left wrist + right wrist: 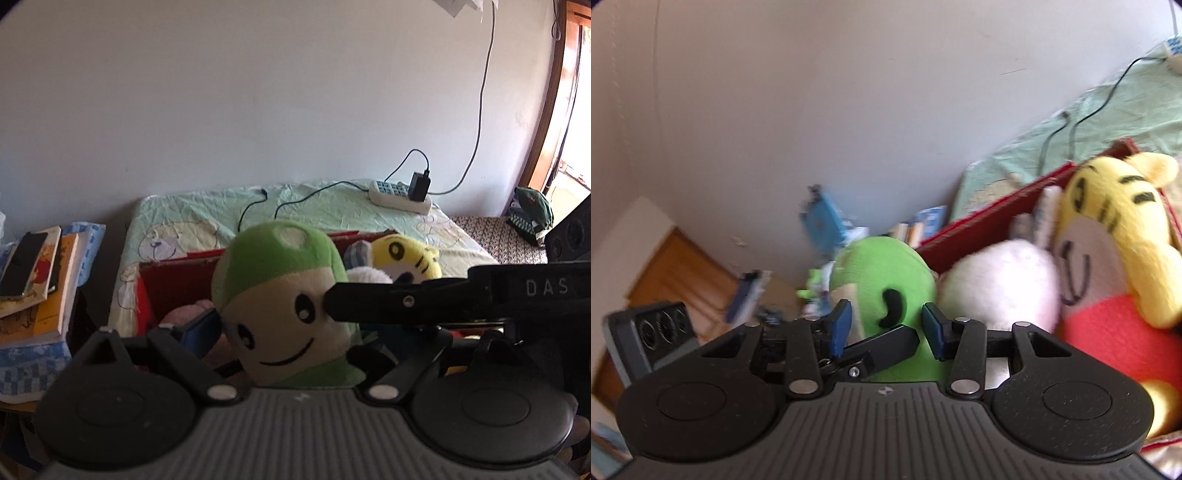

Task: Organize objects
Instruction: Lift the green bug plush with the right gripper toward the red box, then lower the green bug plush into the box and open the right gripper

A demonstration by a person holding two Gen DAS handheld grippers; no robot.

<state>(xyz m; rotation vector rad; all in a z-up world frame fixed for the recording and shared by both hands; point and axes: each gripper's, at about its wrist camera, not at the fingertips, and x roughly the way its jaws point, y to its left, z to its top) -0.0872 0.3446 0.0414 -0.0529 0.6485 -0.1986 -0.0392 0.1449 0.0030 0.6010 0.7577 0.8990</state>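
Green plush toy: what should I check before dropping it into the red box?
1. Left gripper firmly holds the green plush toy: cannot tell, one finger is hidden.
2. Right gripper open: ok.
3. Right gripper clear of the toy: not ok, its finger touches the face.
4. Red box just beyond the toy: ok.
5. Room in the box: cannot tell; the yellow tiger plush and the white plush crowd it.
6. Right wrist view sharp: not ok.

We see a green plush (284, 306) with a cream face, black eyes and a black smile. Behind it sits a yellow tiger plush (1115, 236), black-striped, with a red body, beside a white fluffy plush (1001, 284). The box (177, 280) is red. The bedsheet (317, 206) is pale green with cartoon prints. Our gripper pads (840, 325) are blue on black frames.
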